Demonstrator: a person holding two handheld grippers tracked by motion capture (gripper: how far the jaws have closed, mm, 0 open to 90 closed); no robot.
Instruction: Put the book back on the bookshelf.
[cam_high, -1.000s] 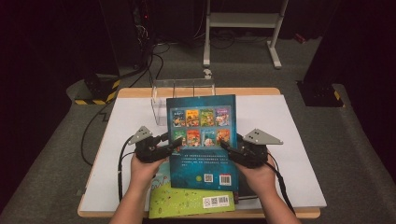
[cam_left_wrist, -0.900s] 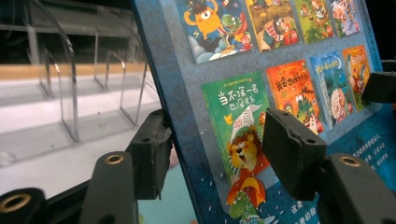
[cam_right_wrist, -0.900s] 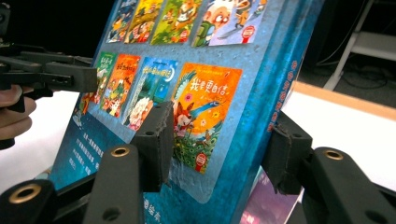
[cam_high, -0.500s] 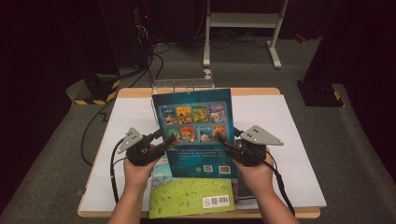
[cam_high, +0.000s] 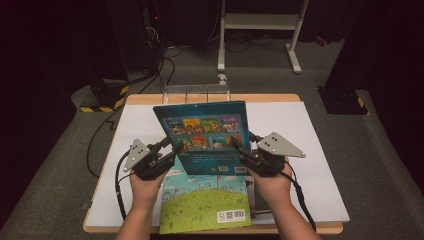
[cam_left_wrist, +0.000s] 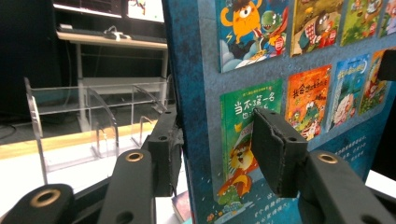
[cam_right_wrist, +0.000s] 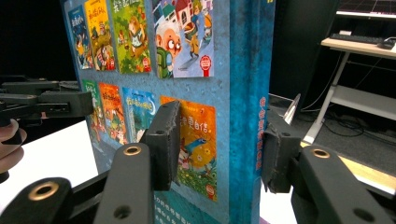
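Observation:
A blue picture book (cam_high: 205, 135) with small cover pictures on its back is held up off the table, tilted upright. My left gripper (cam_high: 172, 148) clamps its left edge and my right gripper (cam_high: 240, 150) its right edge. In the left gripper view the pads (cam_left_wrist: 275, 140) press on both faces of the book (cam_left_wrist: 303, 56), around my left gripper's middle (cam_left_wrist: 217, 140). The right gripper view shows my right gripper (cam_right_wrist: 219, 140) pinching the book (cam_right_wrist: 140, 46) at its spine. Both pairs of jaws have just been closing on it.
A green book (cam_high: 205, 205) lies flat near the front edge, with a darker book (cam_high: 253, 196) beside it. A clear acrylic stand (cam_high: 197, 92) sits at the far edge of the white table mat (cam_high: 300, 130). A metal frame (cam_high: 260, 22) stands on the floor behind.
Both hands have lifted the blue book higher and tipped it more upright. More of the green book beneath it shows.

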